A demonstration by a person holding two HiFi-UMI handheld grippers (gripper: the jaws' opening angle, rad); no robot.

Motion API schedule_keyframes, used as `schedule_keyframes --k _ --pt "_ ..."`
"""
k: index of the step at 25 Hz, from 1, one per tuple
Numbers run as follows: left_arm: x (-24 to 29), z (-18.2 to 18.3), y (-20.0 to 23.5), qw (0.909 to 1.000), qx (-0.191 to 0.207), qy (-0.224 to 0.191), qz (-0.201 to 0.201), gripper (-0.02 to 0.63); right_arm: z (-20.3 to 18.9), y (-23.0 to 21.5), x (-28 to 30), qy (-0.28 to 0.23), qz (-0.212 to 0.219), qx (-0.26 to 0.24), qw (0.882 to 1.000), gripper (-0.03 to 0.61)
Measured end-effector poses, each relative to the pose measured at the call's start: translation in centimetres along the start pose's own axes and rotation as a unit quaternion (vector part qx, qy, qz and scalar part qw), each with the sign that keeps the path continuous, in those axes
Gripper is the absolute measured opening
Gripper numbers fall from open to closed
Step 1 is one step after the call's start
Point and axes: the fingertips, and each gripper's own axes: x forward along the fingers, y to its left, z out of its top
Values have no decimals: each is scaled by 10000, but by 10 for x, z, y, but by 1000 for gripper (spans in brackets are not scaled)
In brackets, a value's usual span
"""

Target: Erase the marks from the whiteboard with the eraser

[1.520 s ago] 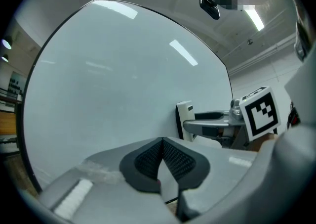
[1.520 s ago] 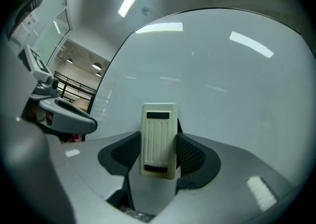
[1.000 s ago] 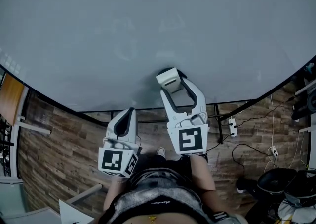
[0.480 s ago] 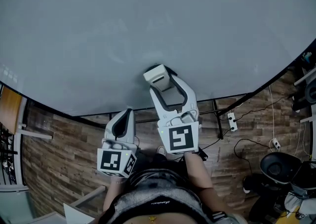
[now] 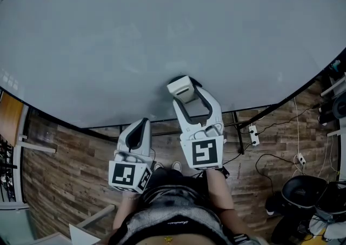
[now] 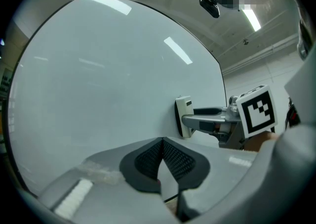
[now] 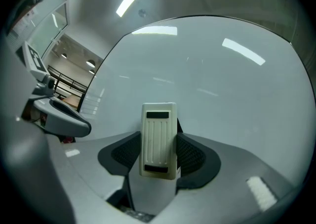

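The right gripper (image 7: 158, 156) clamps the eraser (image 5: 181, 88), its long axis upright, flat against the whiteboard (image 5: 162, 27) near the lower edge, so any remaining marks probably lie above it, while the left gripper (image 6: 161, 156) hangs lower, closed on nothing.

Your eraser (image 7: 158, 139) is cream, ribbed, with two dark slots. Your whiteboard (image 5: 162, 33) is a plain pale grey-white. Your left gripper (image 6: 161, 152) and right gripper (image 7: 159, 156) are light grey with black dimpled pads, and each carries black-and-white square markers. The floor (image 5: 70, 157) is brown wood plank.
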Motion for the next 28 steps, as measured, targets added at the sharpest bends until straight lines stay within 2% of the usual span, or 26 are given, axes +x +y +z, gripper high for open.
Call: schedule_keyframes --k 10,17,28 --pt "-17 -7 34 9999 -91 20 -69 5 -12 23 11 366 -266 -9 9990 232" --pt "-51 -1 79 9999 -71 -8 -95 5 -1 87 32 492 -207 -53 9986 232" --pt "-101 -5 155 9999 -123 16 47 5 25 182 79 383 208 -205 9988 232"
